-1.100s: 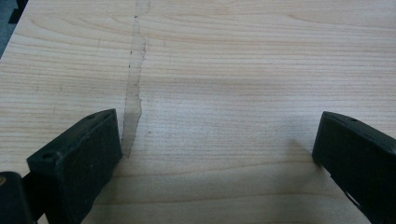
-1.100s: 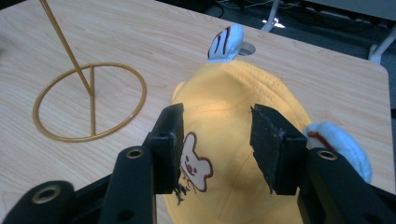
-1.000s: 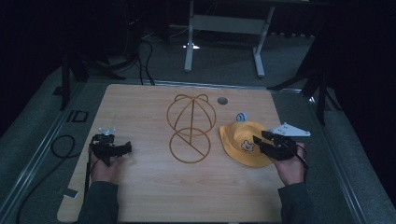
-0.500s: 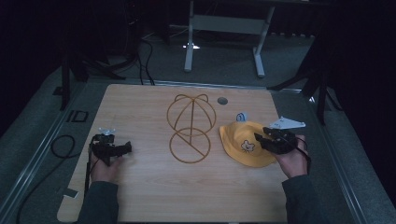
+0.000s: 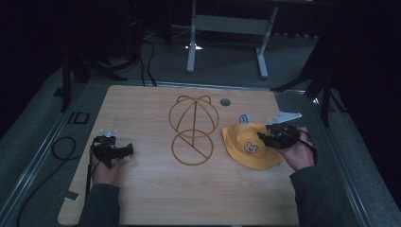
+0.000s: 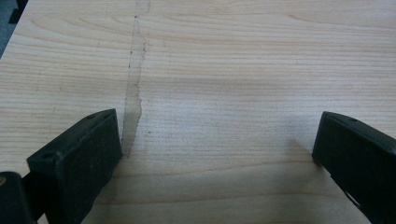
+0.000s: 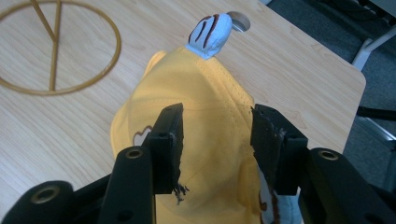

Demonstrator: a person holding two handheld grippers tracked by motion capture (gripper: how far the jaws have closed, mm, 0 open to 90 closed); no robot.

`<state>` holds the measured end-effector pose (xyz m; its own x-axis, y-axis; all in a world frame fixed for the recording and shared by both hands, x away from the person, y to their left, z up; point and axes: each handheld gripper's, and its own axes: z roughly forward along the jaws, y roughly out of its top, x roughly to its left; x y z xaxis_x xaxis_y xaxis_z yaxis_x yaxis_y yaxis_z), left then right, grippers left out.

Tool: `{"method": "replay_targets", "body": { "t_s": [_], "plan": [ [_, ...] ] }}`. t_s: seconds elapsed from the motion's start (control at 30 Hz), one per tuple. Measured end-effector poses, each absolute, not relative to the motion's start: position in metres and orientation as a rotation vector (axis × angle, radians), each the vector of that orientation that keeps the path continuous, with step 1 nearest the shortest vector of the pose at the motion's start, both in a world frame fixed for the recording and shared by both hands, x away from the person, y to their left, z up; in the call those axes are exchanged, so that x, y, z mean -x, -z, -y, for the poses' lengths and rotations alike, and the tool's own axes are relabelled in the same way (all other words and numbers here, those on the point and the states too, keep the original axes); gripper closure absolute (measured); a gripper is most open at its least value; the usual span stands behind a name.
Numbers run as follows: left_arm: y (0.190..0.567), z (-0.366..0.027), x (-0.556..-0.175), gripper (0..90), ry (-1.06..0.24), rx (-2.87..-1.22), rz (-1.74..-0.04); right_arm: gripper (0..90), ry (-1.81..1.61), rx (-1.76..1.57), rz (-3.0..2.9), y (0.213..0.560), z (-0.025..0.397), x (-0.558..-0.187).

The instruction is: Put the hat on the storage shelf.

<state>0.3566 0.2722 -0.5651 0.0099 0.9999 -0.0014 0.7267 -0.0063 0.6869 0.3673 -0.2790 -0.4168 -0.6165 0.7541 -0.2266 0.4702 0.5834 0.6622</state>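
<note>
The right gripper [image 5: 263, 137] is hovering over the yellow hat [image 5: 248, 146], which is lying flat near the right edge of the table [image 5: 142, 104], and in the right gripper view its jaws are sitting apart on either side of a raised fold of the hat's fabric without clearly pinching it yet. The left gripper [image 5: 126, 150] is resting near the left edge with its jaws spread wide over bare wood. A gold wire stand [image 5: 193, 128] is sitting mid-table, just left of the hat.

Left claw [image 6: 217, 154] spread wide, jaws low over bare wooden table [image 6: 233, 70] — pale streak (lengthwise) between.
</note>
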Motion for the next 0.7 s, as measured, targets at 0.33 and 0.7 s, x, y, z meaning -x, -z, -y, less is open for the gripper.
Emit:
{"method": "replay_targets", "body": {
  "t_s": [0.33, 0.7],
  "plan": [
    [0.565, -0.272, -0.357, 1.4, -0.701, -1.786, -1.769, 50.4, -0.667, -0.937, -2.394, 0.410, 0.276, -0.382],
    [0.565, -0.272, -0.357, 1.4, -0.702, -1.785, -1.768, 43.4, -0.562, -0.923, -2.462, 0.406, 0.272, -0.398]
  ]
}}
